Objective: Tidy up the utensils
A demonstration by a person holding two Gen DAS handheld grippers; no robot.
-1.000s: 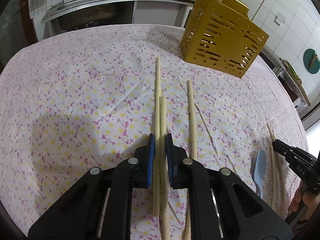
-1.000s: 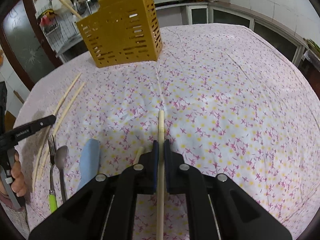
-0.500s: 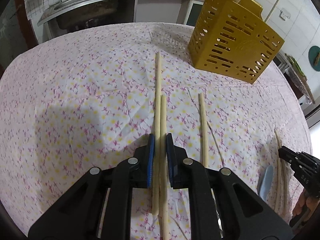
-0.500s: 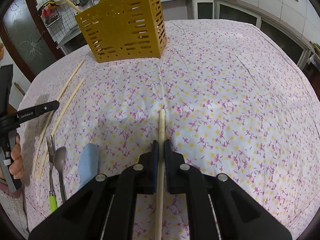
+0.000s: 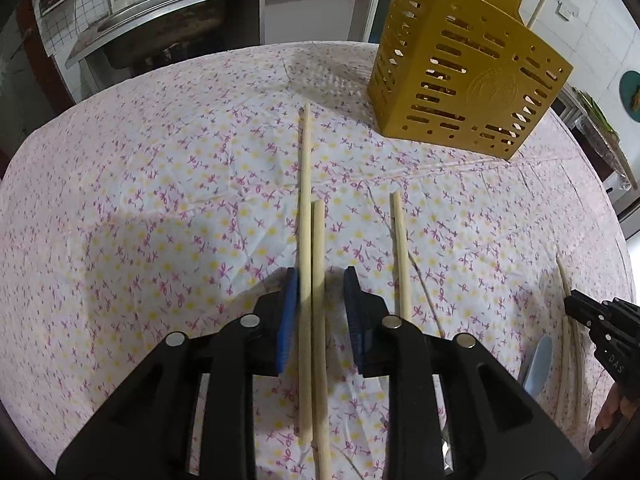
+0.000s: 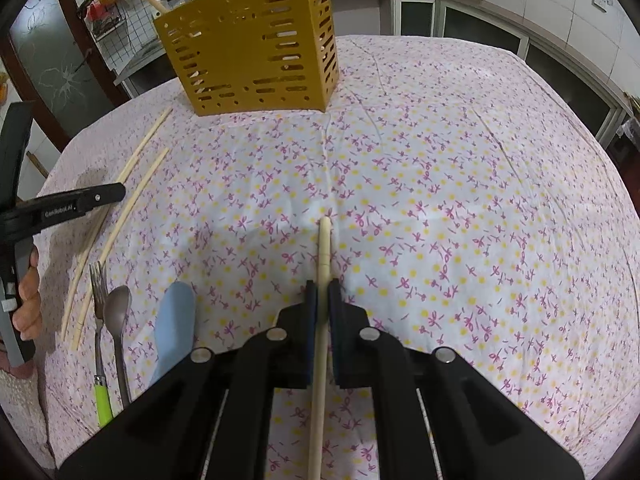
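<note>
My left gripper (image 5: 320,280) is open, its jaws apart around two wooden chopsticks: a long one (image 5: 305,184) against the left pad and a shorter one (image 5: 319,248) in the gap. A third chopstick (image 5: 400,248) lies just to the right. The yellow slotted utensil basket (image 5: 460,76) stands at the far right with chopsticks in it. My right gripper (image 6: 322,292) is shut on one chopstick (image 6: 325,248) that points toward the basket (image 6: 256,44).
A fork with a green handle (image 6: 98,320), a metal spoon (image 6: 118,316) and a light blue spoon (image 6: 174,328) lie left of my right gripper. Loose chopsticks (image 6: 132,196) lie near the left table edge. A kitchen counter (image 5: 200,0) runs behind the floral tablecloth (image 6: 460,200).
My left gripper's jaws have opened from shut around the two chopsticks, and it has moved closer to the basket. My right gripper, still holding its chopstick, has also moved closer to the basket.
</note>
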